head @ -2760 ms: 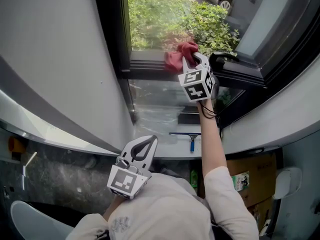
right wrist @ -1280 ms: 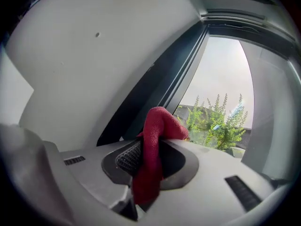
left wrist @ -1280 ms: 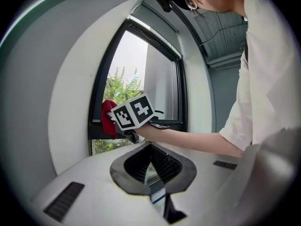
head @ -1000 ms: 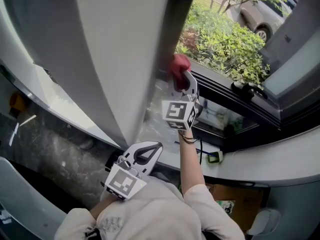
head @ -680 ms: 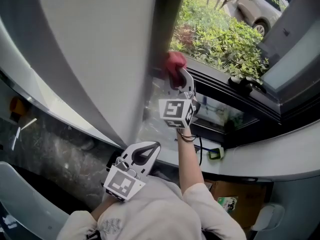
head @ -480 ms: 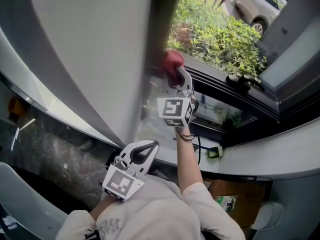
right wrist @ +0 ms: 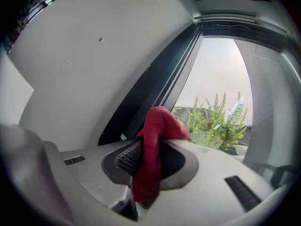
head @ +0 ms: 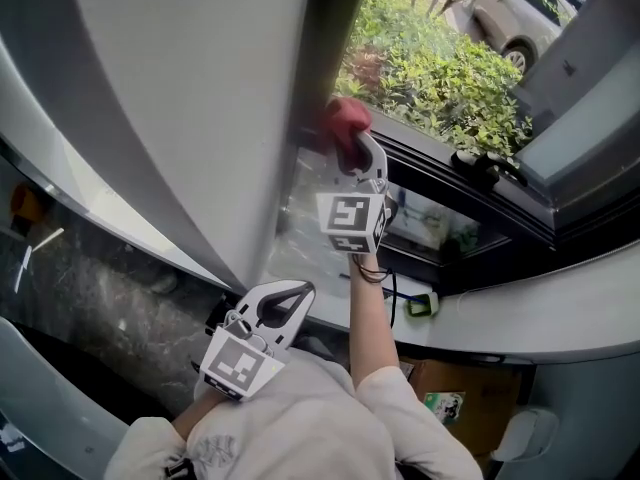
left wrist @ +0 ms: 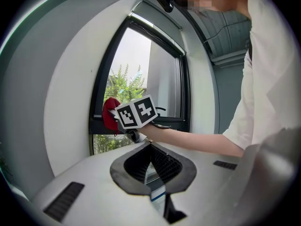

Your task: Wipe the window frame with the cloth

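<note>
**A:** What does the right gripper [right wrist: 151,160] have?

**B:** Its jaws are clamped on the red cloth [right wrist: 159,124]. A fold bulges out past the tips and a tail hangs down between the pads. That bulge is pressed against the window frame [head: 338,38], in the lower corner where the dark upright meets the bottom rail.

**A:** And the left gripper [head: 272,306]?

**B:** Its jaws are together with nothing in them. It's held low, well below the frame and close to the person's shirt [head: 310,428]. I'd say it has no part in this step.

**A:** So how should that corner be wiped?

**B:** Lead with the fold of cloth, not the plastic tips. The bulge looks small, so I'd tilt the gripper until only fabric meets the frame. Work it into the corner first, since that's probably where the grime collects. Then draw it along one member in a single steady stroke, either up the upright or along the rail. Even pressure should do better than scrubbing.

**A:** What could go wrong?

**B:** The cloth is only pinched at a narrow spot, so drag against the frame might tug it loose. The squeeze should be firm. The window also appears open, with shrubs [head: 440,68] just outside the frame. A dropped cloth could land out there, so I'd stroke along the frame rather than outward. I'd stay off the grey wall [head: 200,88] beside the upright too.
</note>
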Available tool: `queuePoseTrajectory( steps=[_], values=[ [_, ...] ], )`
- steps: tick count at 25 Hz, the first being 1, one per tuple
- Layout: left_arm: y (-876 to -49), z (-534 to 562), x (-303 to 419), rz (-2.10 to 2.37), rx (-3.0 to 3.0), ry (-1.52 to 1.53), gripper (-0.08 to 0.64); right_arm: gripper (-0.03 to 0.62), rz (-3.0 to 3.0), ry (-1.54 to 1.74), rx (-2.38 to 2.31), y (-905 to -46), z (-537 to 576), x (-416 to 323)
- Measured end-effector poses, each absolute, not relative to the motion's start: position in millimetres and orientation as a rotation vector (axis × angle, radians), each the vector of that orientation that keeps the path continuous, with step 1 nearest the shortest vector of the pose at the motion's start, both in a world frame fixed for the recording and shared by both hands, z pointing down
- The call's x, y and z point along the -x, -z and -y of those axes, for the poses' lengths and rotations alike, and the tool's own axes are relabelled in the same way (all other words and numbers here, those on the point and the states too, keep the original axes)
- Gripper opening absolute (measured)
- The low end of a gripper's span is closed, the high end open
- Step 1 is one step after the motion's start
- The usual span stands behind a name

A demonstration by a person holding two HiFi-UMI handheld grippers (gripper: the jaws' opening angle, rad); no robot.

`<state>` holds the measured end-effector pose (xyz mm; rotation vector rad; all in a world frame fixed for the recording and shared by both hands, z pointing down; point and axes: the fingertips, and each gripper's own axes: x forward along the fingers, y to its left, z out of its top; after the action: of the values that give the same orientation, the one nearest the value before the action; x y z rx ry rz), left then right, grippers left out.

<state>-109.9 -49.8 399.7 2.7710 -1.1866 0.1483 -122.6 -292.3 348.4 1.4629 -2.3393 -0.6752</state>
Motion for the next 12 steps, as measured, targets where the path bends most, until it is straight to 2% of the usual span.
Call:
queuePoseTrajectory(
  steps=[12],
  values=[
    [-397, 49, 102, 1.166, -2.781, -0.157, 0.008, 0.086, 2.328, 0.677, -1.461, -350, 290, 111]
  ],
)
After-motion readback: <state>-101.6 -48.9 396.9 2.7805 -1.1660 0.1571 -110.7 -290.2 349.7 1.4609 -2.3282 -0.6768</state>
